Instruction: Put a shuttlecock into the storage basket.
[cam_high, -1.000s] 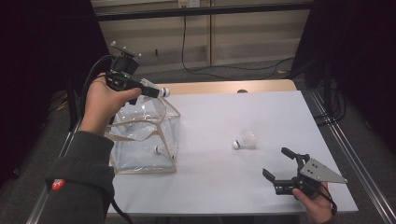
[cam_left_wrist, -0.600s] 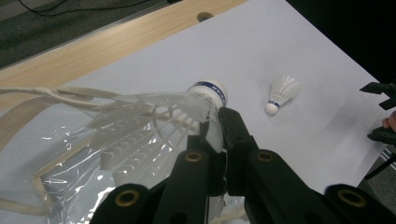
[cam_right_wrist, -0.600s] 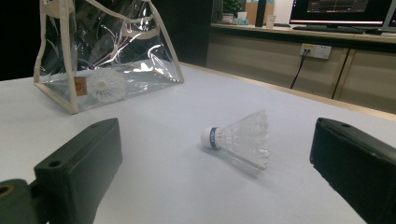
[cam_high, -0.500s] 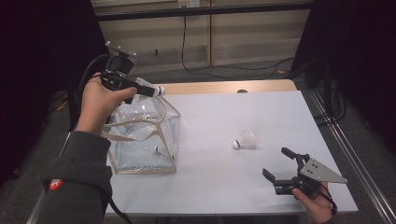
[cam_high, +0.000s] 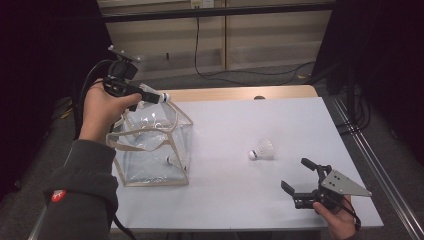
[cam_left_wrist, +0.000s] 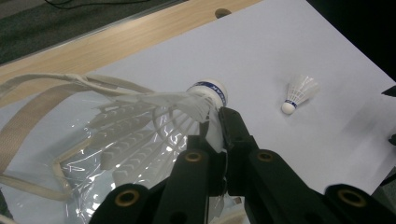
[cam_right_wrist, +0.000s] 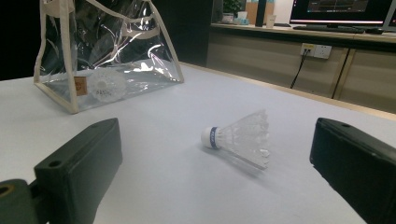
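Barely shifted, the left gripper (cam_high: 156, 96) hovers over the bag (cam_high: 150, 150), clamped on a shuttlecock (cam_left_wrist: 154, 116) ready to drop in, while the right gripper (cam_high: 300, 177) waits agape near another shuttlecock (cam_high: 262, 149).

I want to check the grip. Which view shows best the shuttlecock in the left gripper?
The left gripper view: the shuttlecock is close, the left gripper shut on its feathers. In the high view it is small.
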